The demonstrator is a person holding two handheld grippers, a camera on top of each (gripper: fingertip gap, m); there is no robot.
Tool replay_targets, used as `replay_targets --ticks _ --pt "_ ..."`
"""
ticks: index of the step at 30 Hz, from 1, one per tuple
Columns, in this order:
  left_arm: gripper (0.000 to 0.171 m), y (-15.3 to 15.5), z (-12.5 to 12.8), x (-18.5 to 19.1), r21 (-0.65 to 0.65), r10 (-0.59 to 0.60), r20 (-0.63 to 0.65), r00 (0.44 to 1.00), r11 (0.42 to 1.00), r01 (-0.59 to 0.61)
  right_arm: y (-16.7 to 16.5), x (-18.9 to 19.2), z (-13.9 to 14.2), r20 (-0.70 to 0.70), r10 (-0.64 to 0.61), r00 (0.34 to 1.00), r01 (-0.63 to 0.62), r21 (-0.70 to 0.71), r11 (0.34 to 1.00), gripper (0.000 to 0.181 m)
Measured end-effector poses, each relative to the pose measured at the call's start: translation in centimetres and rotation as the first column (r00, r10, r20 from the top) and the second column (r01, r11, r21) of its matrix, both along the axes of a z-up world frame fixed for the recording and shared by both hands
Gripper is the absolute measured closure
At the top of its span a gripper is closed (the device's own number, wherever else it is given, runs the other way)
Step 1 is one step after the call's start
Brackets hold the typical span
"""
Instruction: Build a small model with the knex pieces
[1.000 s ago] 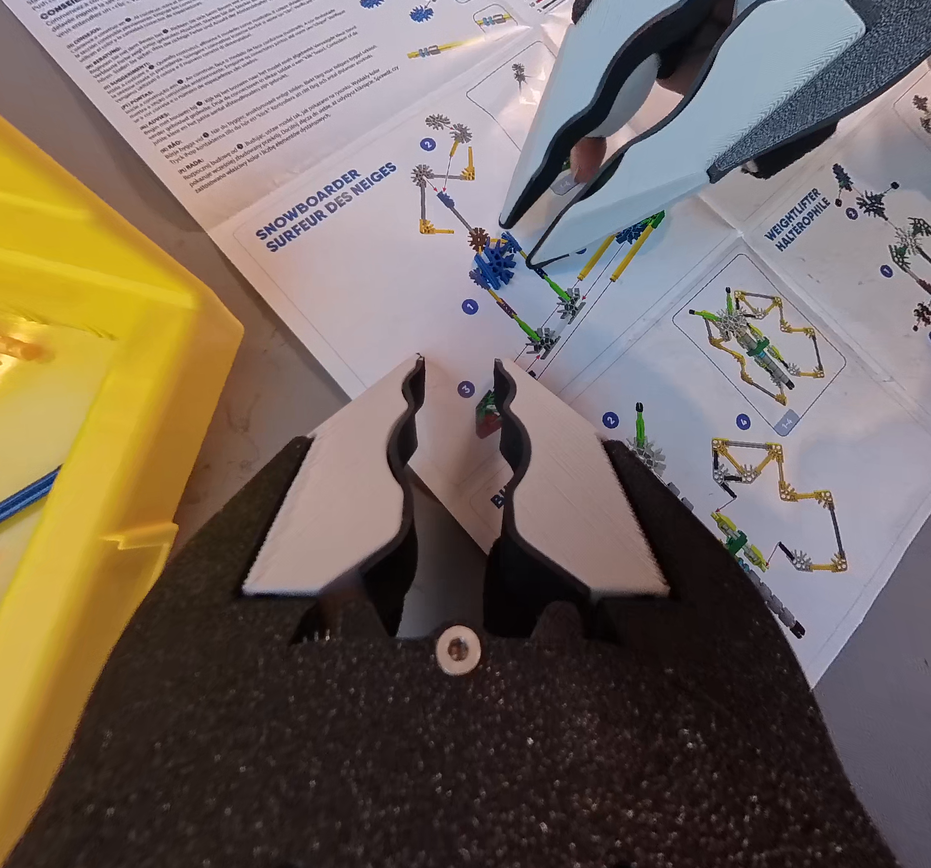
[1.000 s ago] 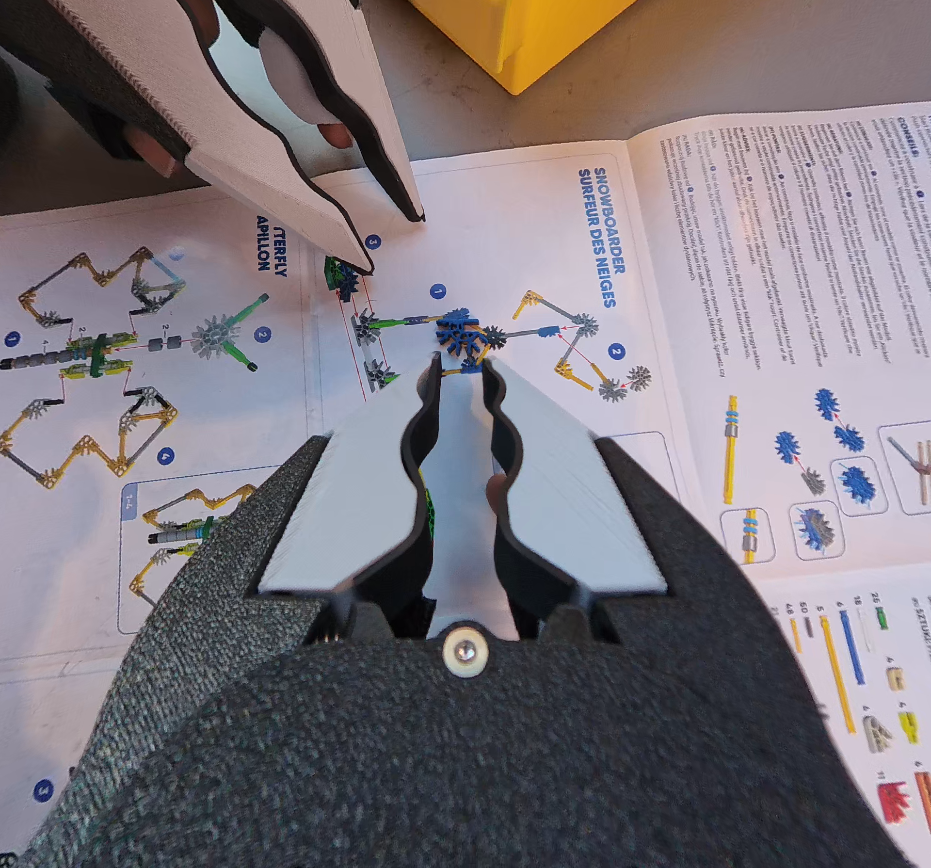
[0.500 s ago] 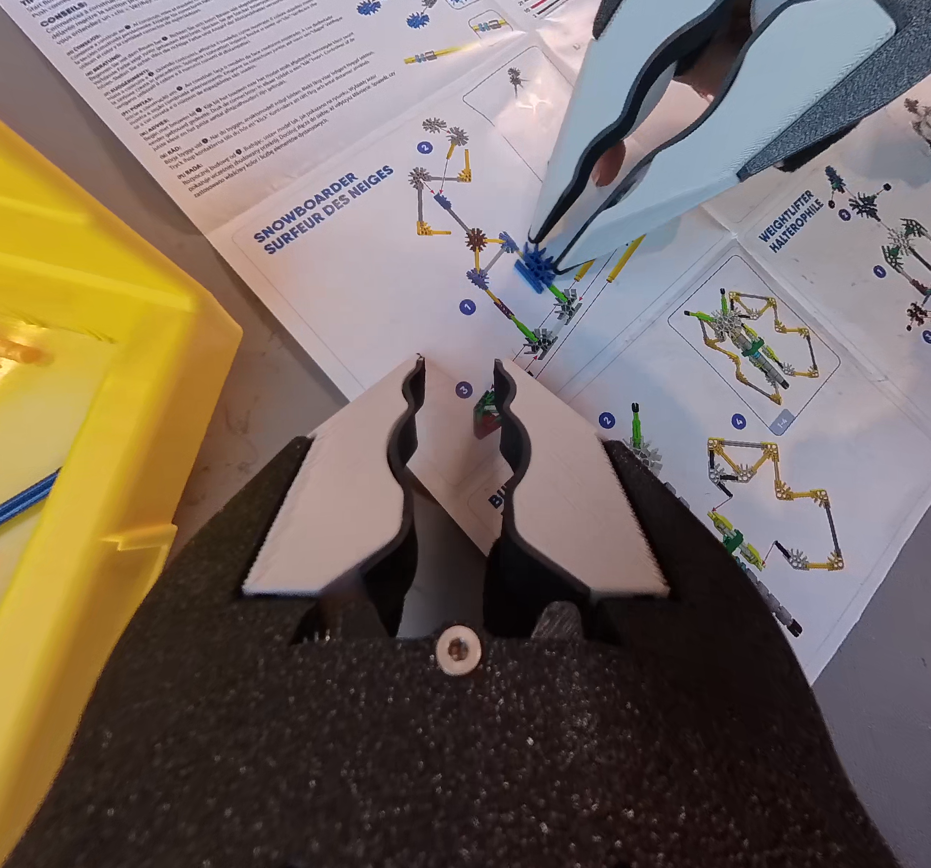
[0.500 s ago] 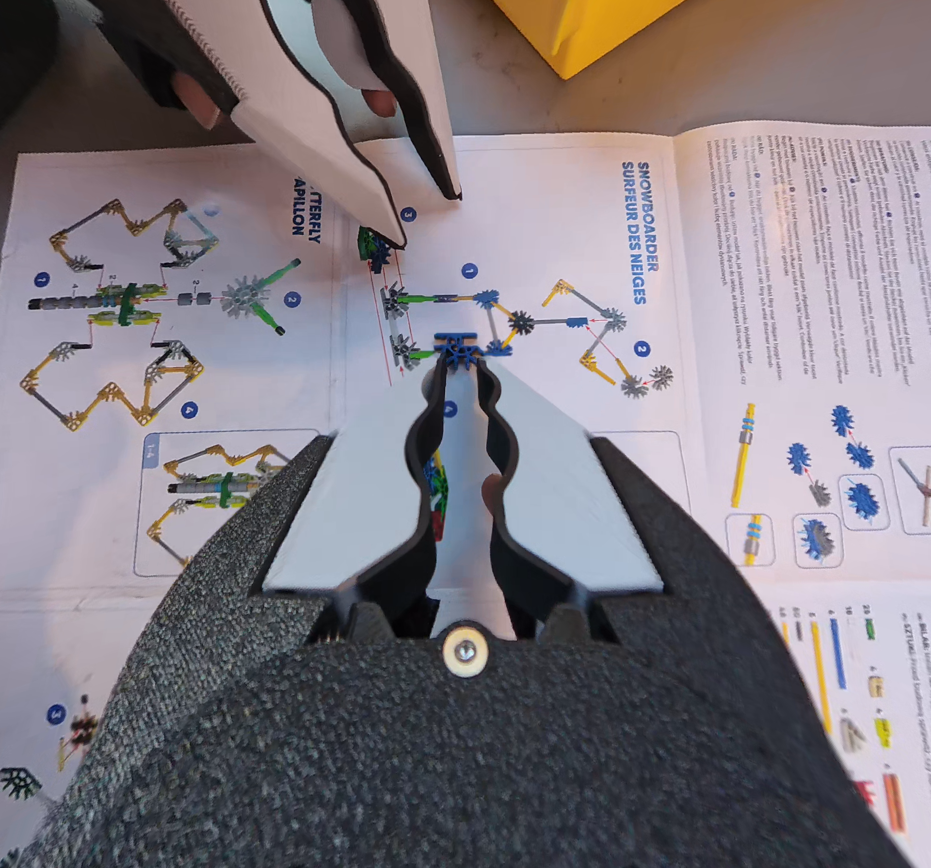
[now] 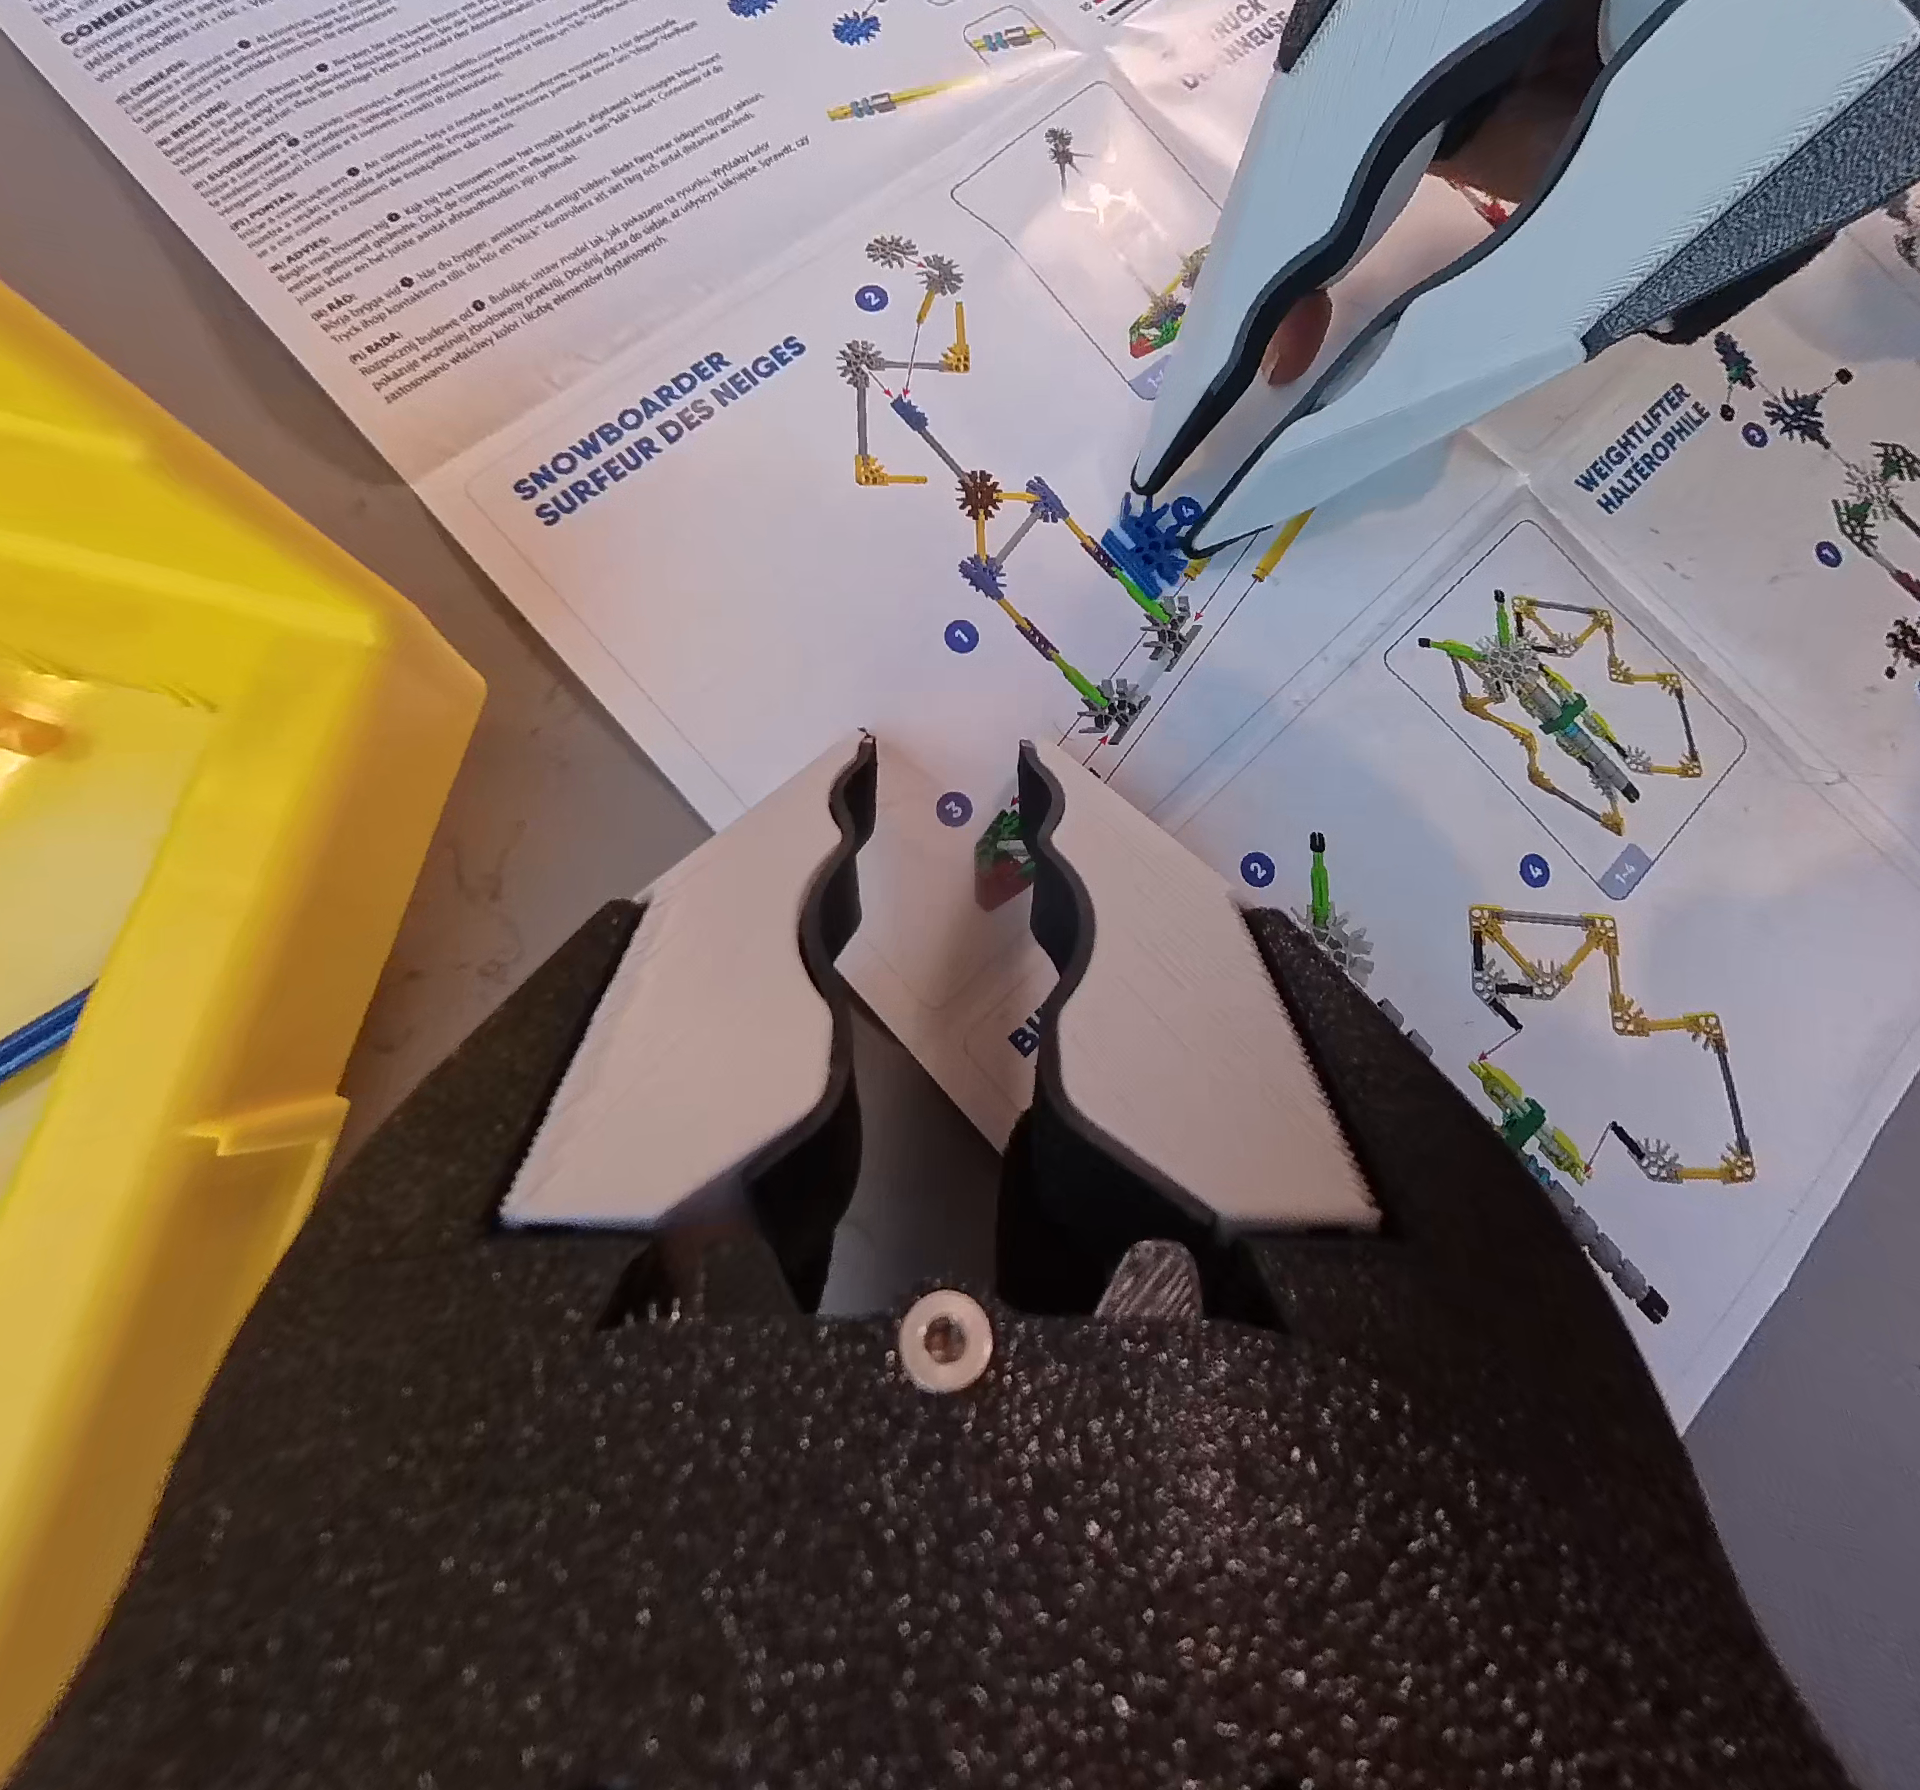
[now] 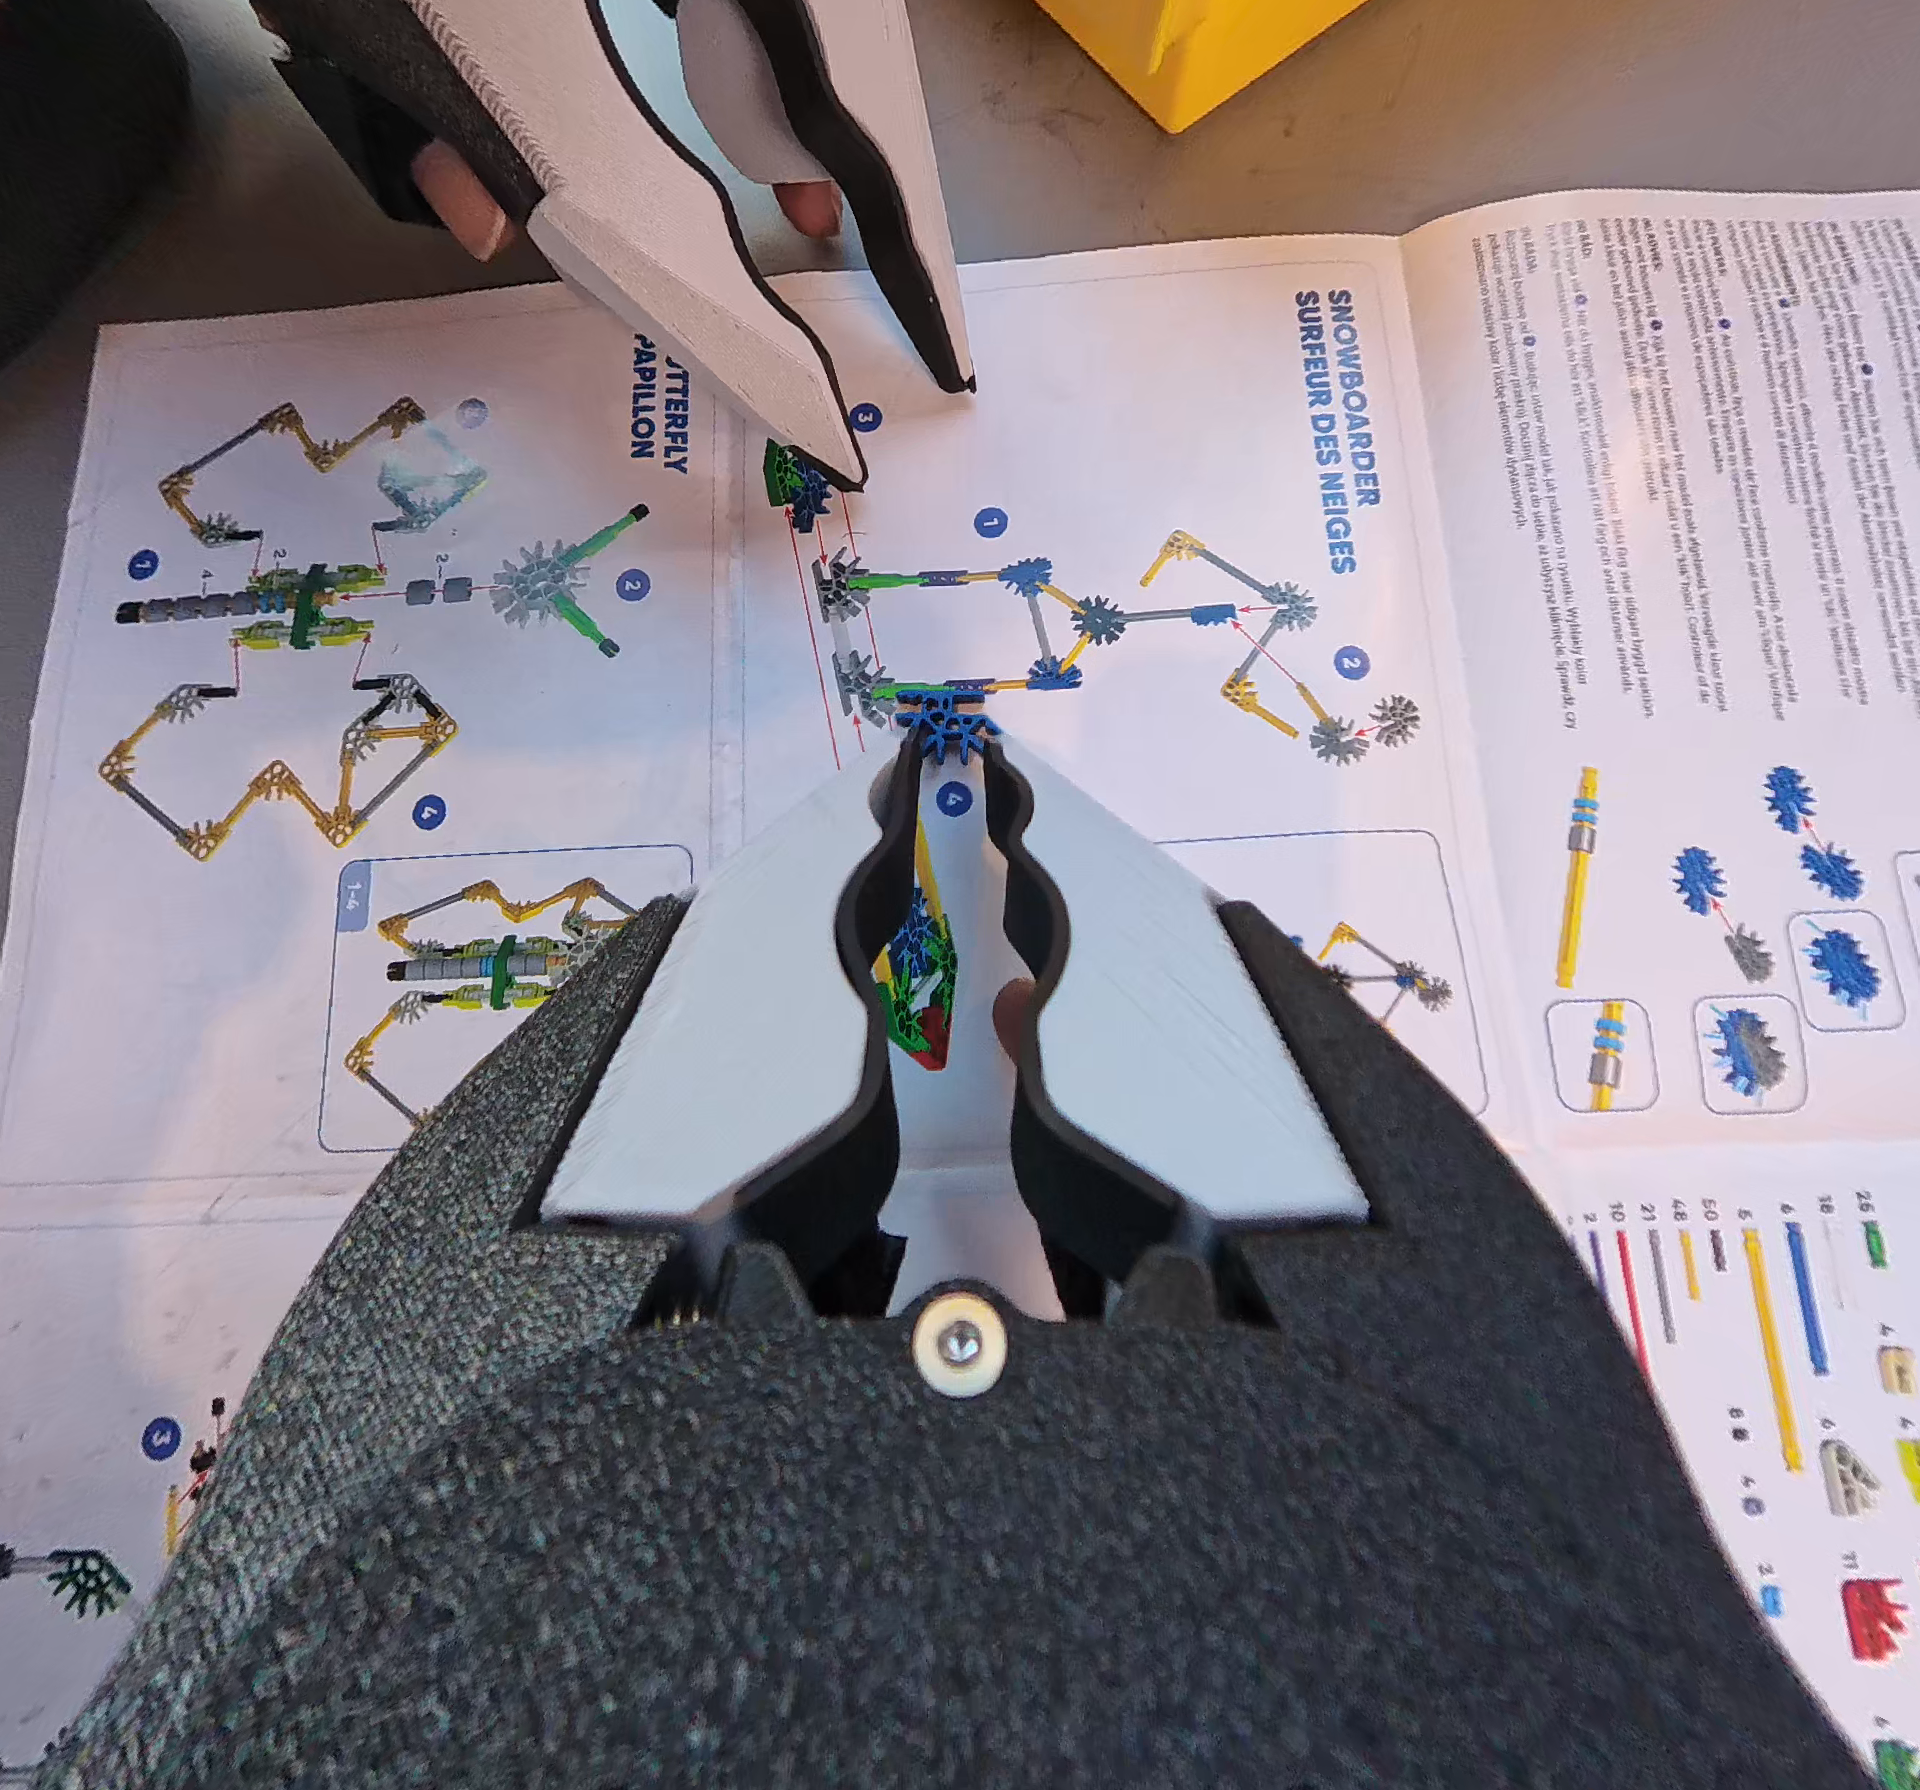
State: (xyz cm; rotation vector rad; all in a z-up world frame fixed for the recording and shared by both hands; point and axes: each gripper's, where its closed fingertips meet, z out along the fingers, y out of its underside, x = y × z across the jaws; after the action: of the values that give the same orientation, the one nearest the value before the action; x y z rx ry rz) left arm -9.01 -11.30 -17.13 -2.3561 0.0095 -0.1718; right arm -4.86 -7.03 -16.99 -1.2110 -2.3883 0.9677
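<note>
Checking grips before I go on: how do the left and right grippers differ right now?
The left gripper has its fingers apart with nothing between them; the right gripper has its fingers pinched on a blue connector. The left gripper is at the instruction sheet edge, near the yellow bin; the right gripper is farther in, over the diagrams. Both have white fingers edged in black.

Looks like a hobby or workshop spot: a grey desk (image 5: 125,213) carrying an unfolded toy-building instruction sheet (image 5: 665,535) beside a yellow plastic bin (image 5: 208,805).
</note>
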Motion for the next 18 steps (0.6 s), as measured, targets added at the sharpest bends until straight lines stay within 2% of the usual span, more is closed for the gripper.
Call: replay_targets --ticks 18 --pt "0.145 0.0 -0.02 0.01 0.001 0.0 0.005 1.0 1.0 0.0 -0.13 -0.8 0.08 -0.018 -0.016 1.0 0.016 -0.01 1.0 0.173"
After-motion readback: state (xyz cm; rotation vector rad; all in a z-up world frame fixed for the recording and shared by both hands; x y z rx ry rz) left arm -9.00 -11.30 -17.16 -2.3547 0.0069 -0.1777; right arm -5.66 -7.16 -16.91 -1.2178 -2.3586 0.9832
